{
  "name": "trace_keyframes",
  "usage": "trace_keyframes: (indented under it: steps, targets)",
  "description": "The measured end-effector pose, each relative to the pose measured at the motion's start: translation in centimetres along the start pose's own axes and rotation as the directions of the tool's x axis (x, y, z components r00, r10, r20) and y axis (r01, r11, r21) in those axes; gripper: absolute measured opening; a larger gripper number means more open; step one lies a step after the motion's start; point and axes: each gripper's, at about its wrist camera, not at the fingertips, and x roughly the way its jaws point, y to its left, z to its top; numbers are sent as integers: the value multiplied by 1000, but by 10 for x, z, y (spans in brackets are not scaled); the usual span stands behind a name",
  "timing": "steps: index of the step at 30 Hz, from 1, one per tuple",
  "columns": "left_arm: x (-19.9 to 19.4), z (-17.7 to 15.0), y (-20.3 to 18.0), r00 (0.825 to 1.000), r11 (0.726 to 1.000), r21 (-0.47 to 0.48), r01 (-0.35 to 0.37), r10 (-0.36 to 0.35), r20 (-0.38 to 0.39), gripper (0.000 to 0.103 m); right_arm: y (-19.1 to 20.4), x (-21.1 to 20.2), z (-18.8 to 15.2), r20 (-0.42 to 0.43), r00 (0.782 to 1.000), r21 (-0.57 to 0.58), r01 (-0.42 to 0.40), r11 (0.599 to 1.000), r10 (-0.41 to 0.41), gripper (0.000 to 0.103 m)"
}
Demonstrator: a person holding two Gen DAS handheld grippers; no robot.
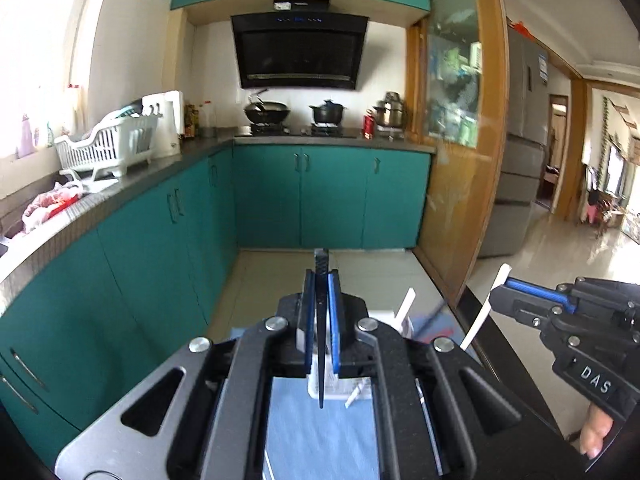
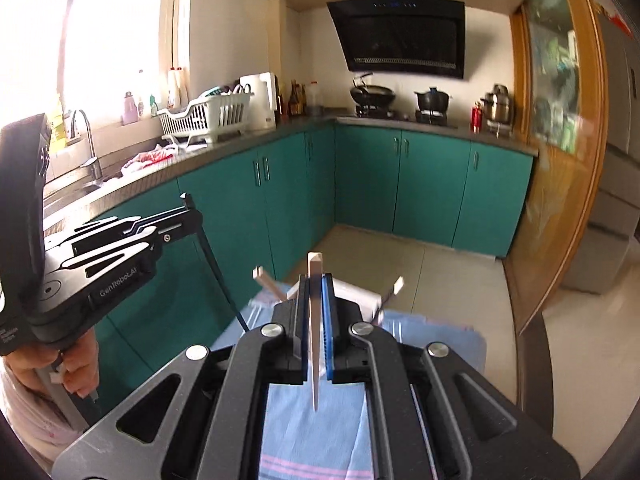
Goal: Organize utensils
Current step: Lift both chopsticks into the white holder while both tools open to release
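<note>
Between the left gripper's (image 1: 320, 280) pressed jaws a black chopstick (image 1: 321, 320) is pinched, tip hanging toward the blue cloth (image 1: 316, 432); the right gripper (image 2: 316, 280) pinches a white chopstick (image 2: 315, 336) the same way. Both grips sit near the thick ends, so I'd judge the sticks should be kept hanging steeply and steered slowly, tips first, into the white holder (image 1: 340, 388) below; any wrist roll would swing the tips wide. More white sticks (image 2: 266, 282) already lean out of that holder. Its surface is dark-edged under the cloth. Beyond lie teal cabinets (image 1: 332, 196), a dish rack (image 1: 108, 148) far left, and a stove with a wok (image 1: 266, 112) under a black hood (image 1: 298, 52).
</note>
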Motion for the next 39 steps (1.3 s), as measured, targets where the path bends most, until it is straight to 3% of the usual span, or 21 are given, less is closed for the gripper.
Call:
trace_keyframes:
  steps: [5,9,15,19,27,39]
  targets:
    - [12,31,11,999,998,-65,-6,9,36,6,-9,8,42,74,997,25,30,999,-32,7]
    - [25,43,16,998,996,-89,8,-2,65,6,-21,20,57,112,991,50,63,997,-68,7]
    - [45,31,4,991,997,-63,-37,45,125,6,-40,47,53,132,985,83,101,991,-111,7]
    - [63,16,-5,984,998,-20,-59,62,168,6,-53,67,47,105,990,114,82,990,-94,7]
    - [94,3,-8,992,999,-16,-41,43,115,6,-86,103,28,29,999,211,36,977,-43,7]
    - [138,-21,-6,999,999,-42,-32,33,5,6,-67,137,8,-44,998,146,39,989,-33,7]
